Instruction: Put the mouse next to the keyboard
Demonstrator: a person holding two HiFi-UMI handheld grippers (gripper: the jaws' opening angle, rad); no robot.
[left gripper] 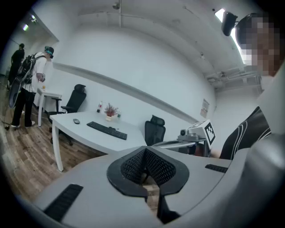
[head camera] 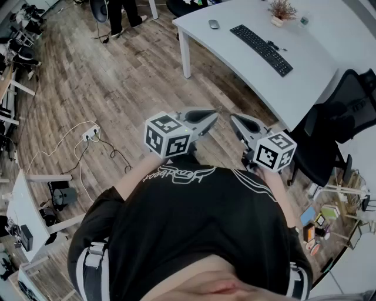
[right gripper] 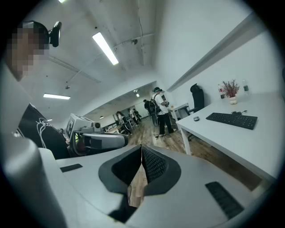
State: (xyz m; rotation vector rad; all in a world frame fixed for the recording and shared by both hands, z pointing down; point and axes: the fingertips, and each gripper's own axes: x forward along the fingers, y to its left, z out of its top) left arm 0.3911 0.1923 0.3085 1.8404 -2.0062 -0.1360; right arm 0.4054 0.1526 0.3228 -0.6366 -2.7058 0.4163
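two shut: left tool (head camera: 212,116), right tool (head camera: 234,119) | mouse (head camera: 214,24) apart from keyboard (head camera: 261,41)

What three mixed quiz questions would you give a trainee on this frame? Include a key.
1. True or false: the mouse touches the keyboard.
2. Pick one. The right tool is: A) shut on the mouse; B) shut and empty; C) wide open over the keyboard.
3. Short answer: besides the mouse and keyboard, what stands on the white desk near the keyboard's far end?

Key
1. False. The two lie apart, with bare desk between them.
2. B. Its jaws meet, with nothing between them.
3. A small potted plant.
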